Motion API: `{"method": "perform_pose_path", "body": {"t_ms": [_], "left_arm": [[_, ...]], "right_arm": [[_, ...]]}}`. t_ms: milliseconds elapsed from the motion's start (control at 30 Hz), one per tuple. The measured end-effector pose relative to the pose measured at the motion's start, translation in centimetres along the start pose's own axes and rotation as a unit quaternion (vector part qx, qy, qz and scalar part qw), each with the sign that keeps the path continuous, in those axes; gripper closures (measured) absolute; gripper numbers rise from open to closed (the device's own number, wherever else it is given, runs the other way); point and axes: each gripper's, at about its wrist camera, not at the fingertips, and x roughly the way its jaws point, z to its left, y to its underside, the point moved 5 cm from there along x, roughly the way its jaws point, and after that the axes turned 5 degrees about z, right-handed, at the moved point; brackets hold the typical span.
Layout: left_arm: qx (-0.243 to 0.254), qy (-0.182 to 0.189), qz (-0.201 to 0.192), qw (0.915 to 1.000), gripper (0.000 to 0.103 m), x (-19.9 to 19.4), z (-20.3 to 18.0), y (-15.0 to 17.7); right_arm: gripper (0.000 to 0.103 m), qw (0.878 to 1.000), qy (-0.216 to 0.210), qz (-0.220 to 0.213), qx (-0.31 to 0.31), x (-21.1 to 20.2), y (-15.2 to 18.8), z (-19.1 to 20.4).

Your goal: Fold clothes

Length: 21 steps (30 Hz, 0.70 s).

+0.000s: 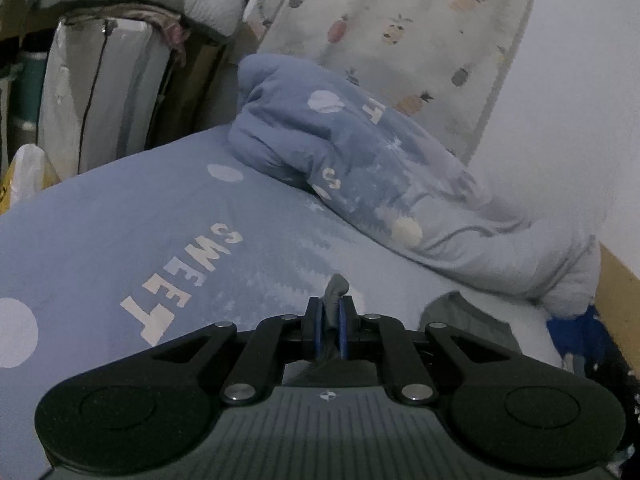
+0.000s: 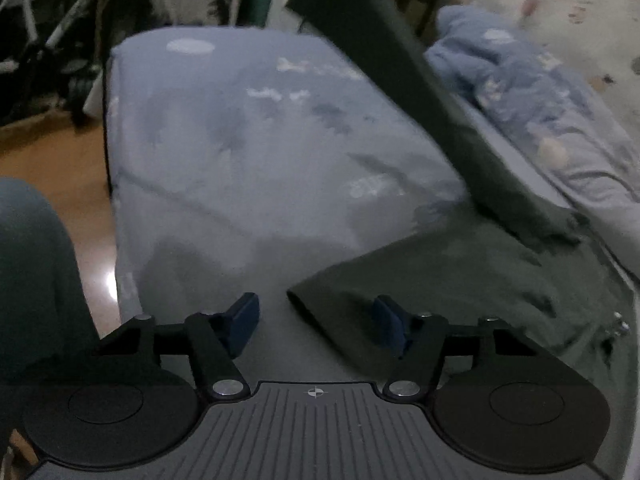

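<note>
A dark grey-green garment [image 2: 460,264] lies on the blue bed sheet [image 2: 248,152] at the right of the right wrist view. One long part of it [image 2: 400,52] is stretched up and away toward the top of the frame. My left gripper [image 1: 330,312] is shut on a small bunch of this grey fabric [image 1: 336,286], held above the sheet. More of the garment [image 1: 460,316] shows just right of it. My right gripper [image 2: 316,320] stands open over the bed, its right finger [image 2: 390,326] above the garment's near corner.
A crumpled blue duvet [image 1: 360,160] lies along the far side of the bed by a pineapple-print curtain [image 1: 400,20]. Bags and stacked bedding [image 1: 104,80] stand at the left. Wooden floor [image 2: 60,160] and a person's leg [image 2: 36,264] border the bed's left edge.
</note>
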Motion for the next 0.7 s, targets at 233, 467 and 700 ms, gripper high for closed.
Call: {"method": "perform_pose_path", "body": {"t_ms": [233,467,700], "left_arm": [[-0.037,-0.001,-0.008,0.9993,0.092,1.4,3.4,-3.2],[-0.039,-0.022,-0.018,0.9988,0.093,2.7,5.9,-7.8],[-0.058,-0.056,-0.032,0.9963,0.093,4.2,8.8,-12.7]], "right_arm": [[0.1,0.997,-0.044,0.02,0.062,0.1,-0.2,-2.0],[0.1,0.996,-0.081,-0.015,0.044,-4.1,-2.0,-0.7],[0.101,0.988,-0.145,-0.04,0.015,-6.5,-5.7,1.6]]}}
